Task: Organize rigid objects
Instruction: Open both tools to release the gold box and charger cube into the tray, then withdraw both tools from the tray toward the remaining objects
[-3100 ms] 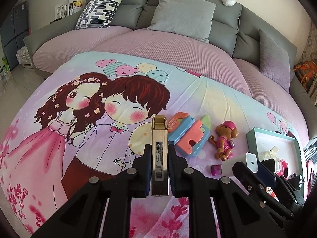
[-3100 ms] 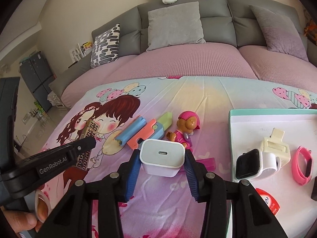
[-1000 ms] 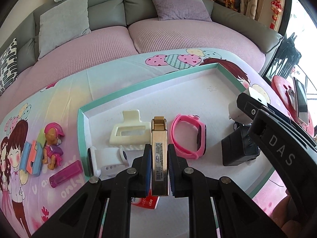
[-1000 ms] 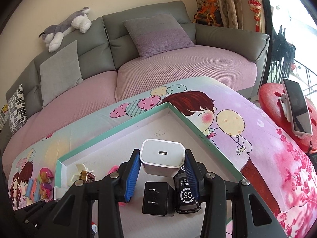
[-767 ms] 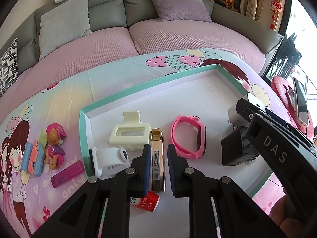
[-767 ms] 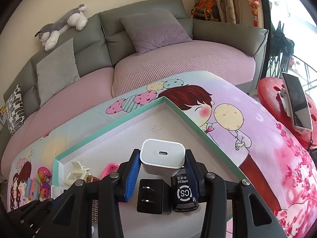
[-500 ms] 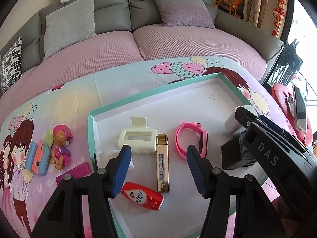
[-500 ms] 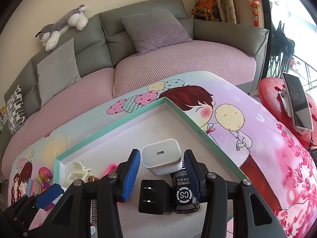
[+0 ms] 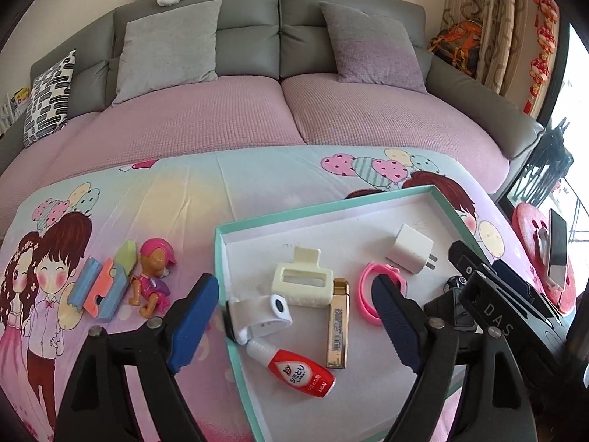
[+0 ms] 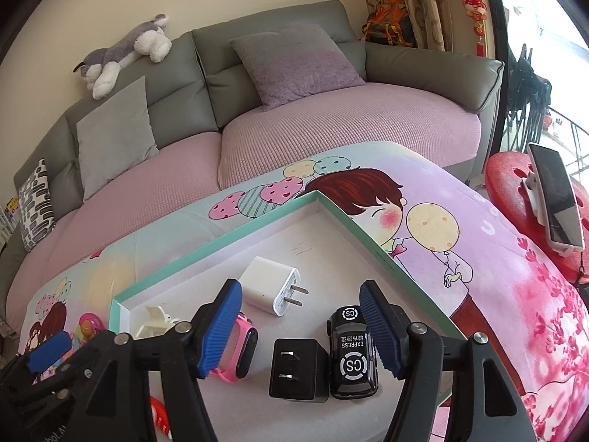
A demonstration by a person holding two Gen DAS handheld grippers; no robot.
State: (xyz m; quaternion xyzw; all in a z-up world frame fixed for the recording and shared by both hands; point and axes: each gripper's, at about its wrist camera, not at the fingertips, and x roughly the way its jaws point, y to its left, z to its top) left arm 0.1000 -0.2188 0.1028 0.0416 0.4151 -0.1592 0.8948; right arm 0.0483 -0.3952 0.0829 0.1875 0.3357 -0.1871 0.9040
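Note:
A teal-rimmed white tray (image 9: pixel 320 209) (image 10: pixel 368 237) lies on the cartoon bedsheet. In it lie a gold lighter (image 9: pixel 338 322), a white charger (image 9: pixel 410 249) (image 10: pixel 270 290), a cream hair clip (image 9: pixel 300 281), a pink watch band (image 9: pixel 370 294) (image 10: pixel 241 346), a white smartwatch (image 9: pixel 257 315), a red bottle (image 9: pixel 296 372), a black plug (image 10: pixel 297 370) and a black toy car (image 10: pixel 351 357). My left gripper (image 9: pixel 294 326) is open and empty above the lighter. My right gripper (image 10: pixel 300 326) is open and empty just behind the charger.
Left of the tray on the sheet lie a pink toy figure (image 9: pixel 152 276) and coloured foam blocks (image 9: pixel 101 285). A grey-and-pink sofa (image 9: pixel 287 110) with cushions stands behind. A red stool (image 10: pixel 530 184) with a phone on it is at the right.
Both grippers opened and pulled back. The left one let go of the gold lighter, the right one let go of the white charger; both objects now lie in the tray.

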